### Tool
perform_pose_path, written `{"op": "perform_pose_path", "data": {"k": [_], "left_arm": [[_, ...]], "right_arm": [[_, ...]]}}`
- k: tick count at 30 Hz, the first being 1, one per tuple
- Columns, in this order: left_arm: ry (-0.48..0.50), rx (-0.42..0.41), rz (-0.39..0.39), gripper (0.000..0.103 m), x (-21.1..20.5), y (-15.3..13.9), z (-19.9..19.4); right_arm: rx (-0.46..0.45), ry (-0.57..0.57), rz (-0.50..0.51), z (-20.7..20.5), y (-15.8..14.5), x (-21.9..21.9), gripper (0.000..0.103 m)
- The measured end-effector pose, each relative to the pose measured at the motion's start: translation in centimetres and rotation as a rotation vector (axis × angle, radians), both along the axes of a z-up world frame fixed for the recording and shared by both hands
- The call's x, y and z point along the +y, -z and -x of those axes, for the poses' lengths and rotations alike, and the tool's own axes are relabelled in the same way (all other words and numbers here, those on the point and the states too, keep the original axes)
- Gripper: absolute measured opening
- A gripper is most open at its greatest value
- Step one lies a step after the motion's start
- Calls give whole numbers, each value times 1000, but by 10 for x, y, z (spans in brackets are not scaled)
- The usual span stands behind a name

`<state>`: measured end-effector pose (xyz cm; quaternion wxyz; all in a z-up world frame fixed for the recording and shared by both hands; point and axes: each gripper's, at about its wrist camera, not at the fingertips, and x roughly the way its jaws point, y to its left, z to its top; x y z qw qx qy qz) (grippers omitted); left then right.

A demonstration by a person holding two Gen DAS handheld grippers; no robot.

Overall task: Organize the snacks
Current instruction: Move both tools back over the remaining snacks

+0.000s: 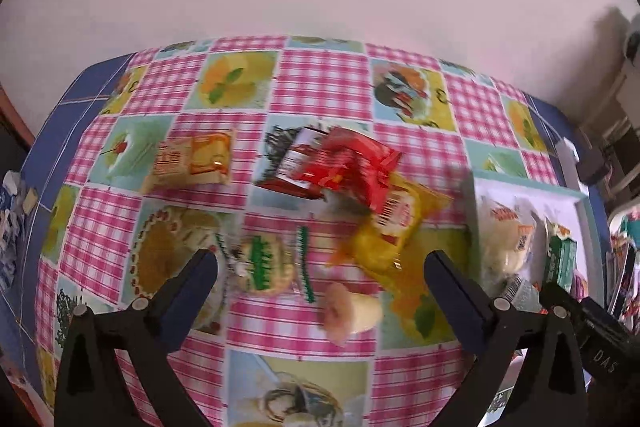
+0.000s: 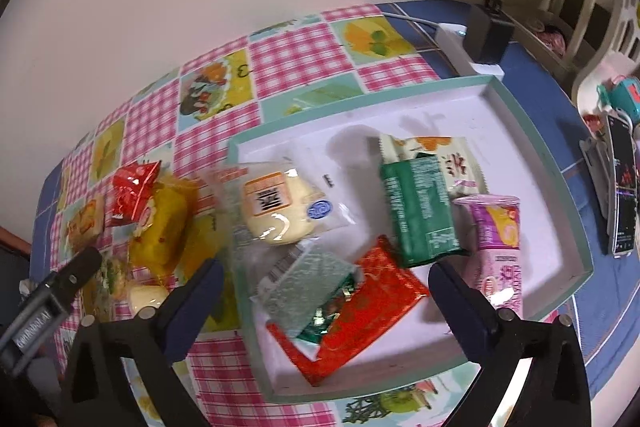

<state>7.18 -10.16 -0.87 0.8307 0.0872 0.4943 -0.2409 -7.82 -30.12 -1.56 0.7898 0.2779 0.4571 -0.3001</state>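
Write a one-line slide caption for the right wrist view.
Open right gripper above the teal-rimmed white tray of wrapped snacks on a checked tablecloth.

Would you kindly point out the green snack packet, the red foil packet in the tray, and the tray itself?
green snack packet (image 2: 420,211), right wrist view, middle of its printed face
red foil packet (image 2: 368,303), right wrist view, centre of wrapper
tray (image 2: 576,211), right wrist view, right-hand rim

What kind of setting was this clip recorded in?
Most likely a home, at a dining or kitchen table. A patchwork food-print tablecloth covers it, wrapped snacks lie loose beside a shallow tray, and a power strip sits near a plain wall.
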Motion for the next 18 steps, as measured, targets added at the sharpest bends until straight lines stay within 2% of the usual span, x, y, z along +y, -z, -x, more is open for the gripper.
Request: {"op": "perform_pose_path", "data": {"k": [6, 10, 14, 18], "left_arm": [[-72, 2, 42, 103, 37, -4, -26], [-124, 33, 75, 103, 64, -1, -44], [-154, 83, 69, 103, 82, 8, -55], [-177, 141, 41, 103, 90, 21, -59]], "right_arm": [[-60, -51, 32, -20, -17, 23, 103], [-97, -87, 40, -35, -25, 42, 103], [-105, -154, 2, -56, -19, 66, 103], [-65, -197, -18, -72, -4, 85, 103]]}}
